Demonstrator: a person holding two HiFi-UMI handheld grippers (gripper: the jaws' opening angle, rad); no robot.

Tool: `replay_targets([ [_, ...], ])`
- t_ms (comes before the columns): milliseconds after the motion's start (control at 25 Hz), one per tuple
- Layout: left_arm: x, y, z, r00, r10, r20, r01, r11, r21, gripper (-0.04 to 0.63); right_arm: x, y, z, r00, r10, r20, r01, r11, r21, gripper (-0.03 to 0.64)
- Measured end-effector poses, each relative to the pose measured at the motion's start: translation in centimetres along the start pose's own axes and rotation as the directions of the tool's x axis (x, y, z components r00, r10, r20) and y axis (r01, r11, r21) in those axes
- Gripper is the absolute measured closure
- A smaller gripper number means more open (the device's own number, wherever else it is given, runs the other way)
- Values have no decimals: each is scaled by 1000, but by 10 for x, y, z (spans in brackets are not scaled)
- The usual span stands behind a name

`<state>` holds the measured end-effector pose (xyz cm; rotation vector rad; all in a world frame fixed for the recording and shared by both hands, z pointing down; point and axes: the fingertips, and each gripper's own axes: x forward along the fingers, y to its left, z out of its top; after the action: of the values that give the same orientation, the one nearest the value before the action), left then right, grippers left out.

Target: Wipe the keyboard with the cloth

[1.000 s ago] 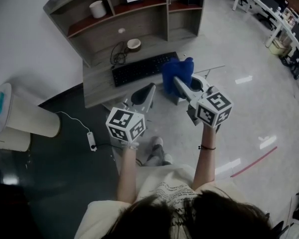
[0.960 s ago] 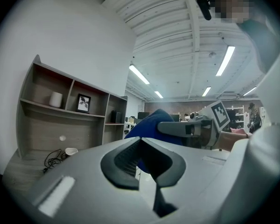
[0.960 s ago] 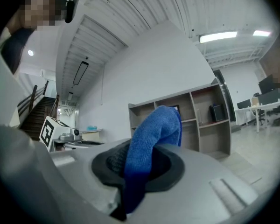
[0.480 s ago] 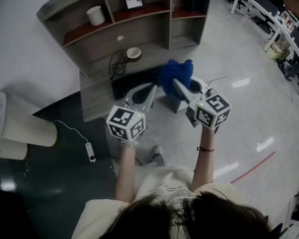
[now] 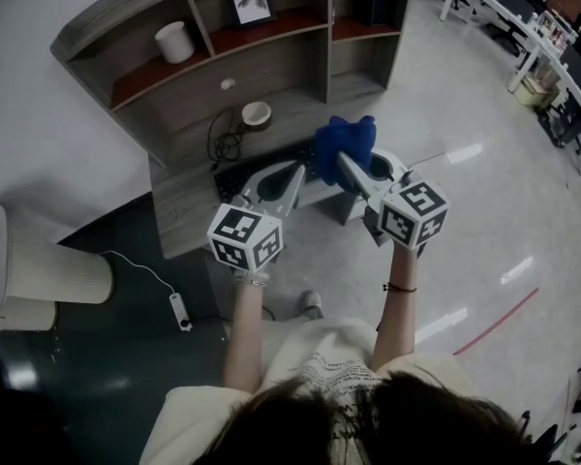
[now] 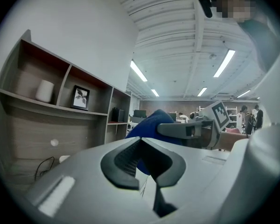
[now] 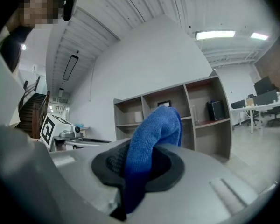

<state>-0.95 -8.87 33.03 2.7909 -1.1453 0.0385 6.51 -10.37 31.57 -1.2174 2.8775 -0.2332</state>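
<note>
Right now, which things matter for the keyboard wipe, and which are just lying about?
In the job: blue cloth, clamped in the right gripper; keyboard.
Lying about: white cup, framed picture, bowl, coiled cable.

two claws (image 5: 289,175) (image 5: 347,161), one cloth (image 5: 345,138), one keyboard (image 5: 231,173), one bowl (image 5: 257,113)

The left gripper (image 5: 292,174) and right gripper (image 5: 347,163) are grey with black pads (image 6: 119,162) and black-and-white marker cubes (image 5: 244,238). The person wears a cream printed T-shirt (image 5: 300,347) and a dark wristband (image 5: 400,287).
</note>
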Motion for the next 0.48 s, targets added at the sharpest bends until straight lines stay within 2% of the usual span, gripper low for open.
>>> replay_targets([
  [480,19,27,-6,999,-34,-13,34,999,-7,592,23,-22,-7,999,-48,-9,48,999,13,558],
])
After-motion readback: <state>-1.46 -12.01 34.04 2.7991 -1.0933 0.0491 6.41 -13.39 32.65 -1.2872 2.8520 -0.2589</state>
